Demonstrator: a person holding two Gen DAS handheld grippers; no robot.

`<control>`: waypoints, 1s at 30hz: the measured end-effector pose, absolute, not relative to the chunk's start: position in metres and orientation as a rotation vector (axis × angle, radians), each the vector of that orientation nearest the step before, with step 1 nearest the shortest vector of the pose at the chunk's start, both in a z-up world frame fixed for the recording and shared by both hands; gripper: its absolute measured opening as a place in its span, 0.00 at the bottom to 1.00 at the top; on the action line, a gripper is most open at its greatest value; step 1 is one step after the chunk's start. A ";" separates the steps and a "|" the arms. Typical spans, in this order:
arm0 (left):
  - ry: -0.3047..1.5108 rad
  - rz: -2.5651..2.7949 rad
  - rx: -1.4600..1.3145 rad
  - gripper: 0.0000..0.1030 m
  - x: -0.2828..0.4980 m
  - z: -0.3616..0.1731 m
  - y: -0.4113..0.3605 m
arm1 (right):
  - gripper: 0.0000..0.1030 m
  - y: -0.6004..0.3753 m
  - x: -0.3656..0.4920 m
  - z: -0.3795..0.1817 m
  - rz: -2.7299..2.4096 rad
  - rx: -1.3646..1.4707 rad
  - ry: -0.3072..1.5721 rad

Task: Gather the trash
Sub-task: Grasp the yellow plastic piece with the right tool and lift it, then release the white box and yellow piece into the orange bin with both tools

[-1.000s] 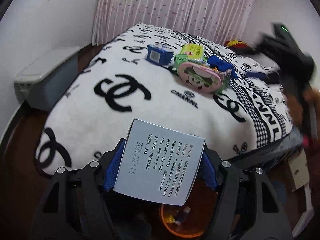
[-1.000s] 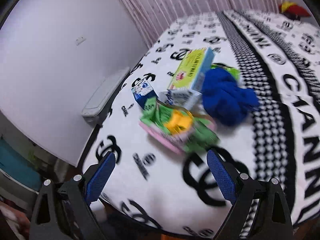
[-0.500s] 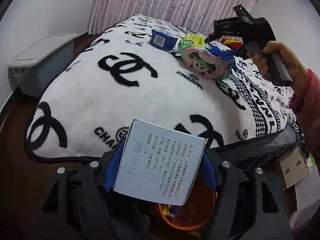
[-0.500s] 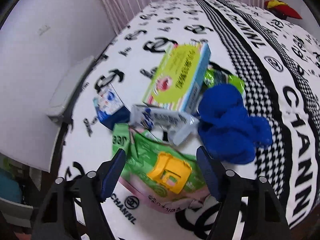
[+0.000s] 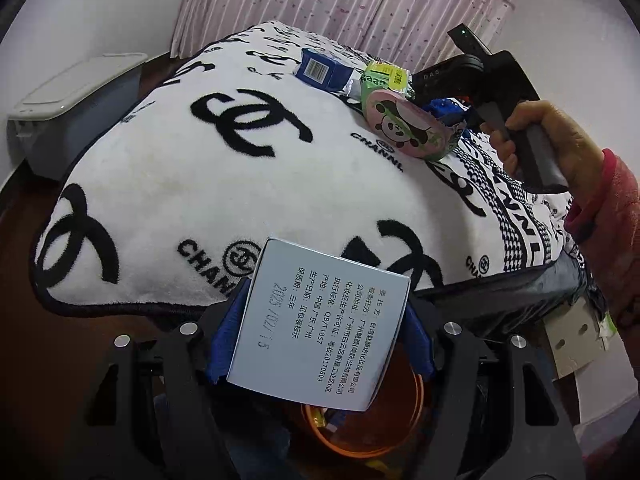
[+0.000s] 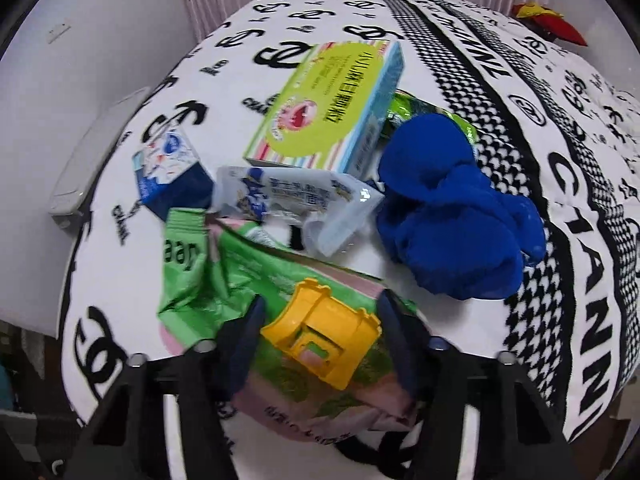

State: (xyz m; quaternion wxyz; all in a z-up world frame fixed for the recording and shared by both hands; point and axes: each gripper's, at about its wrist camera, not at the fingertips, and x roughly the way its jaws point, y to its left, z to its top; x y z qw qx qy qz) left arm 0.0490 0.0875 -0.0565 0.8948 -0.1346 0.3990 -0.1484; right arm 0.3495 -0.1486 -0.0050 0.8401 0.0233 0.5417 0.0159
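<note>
Trash, remaining lot: 1 heap on the bed, near its corner, on the logo-print blanket.

- Item 1, pale blue printed box: pinched between the blue pads of the left claw, which is closed on its 2 sides. Box hangs over the orange bin on the floor below; bin already holds some scraps. Risk: only part of the bin mouth shows beneath the box, so a release from here may clip the rim and land on the floor.
- Item 2, pink-and-green wipes pack with yellow flip lid: straddled by the right claw, fingers spread, 1 on each side of the lid, not yet touching as far as can be told. Risk: the pack looks soft and crumpled; a closing grip on the hard lid alone could slip or tear it free. Gripping low may also catch blanket pile.
- Items 3 to 6, green medicine box, silver-blue sachet, small blue carton, blue cloth bundle: crowded against the pack. Risk: lifting the pack may drag the sachet or tip the carton off the bed.
</note>
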 end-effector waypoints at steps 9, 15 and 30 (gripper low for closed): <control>0.841 -0.311 -0.277 0.64 0.048 -0.060 0.085 | 0.51 -0.146 0.341 0.014 0.040 0.037 1.079; 0.842 -0.324 -0.248 0.64 0.049 -0.055 0.074 | 0.51 -0.149 0.325 0.046 0.090 0.047 1.015; 0.891 -0.371 -0.138 0.64 0.039 -0.056 0.019 | 0.51 -0.211 0.156 0.062 0.317 0.017 0.935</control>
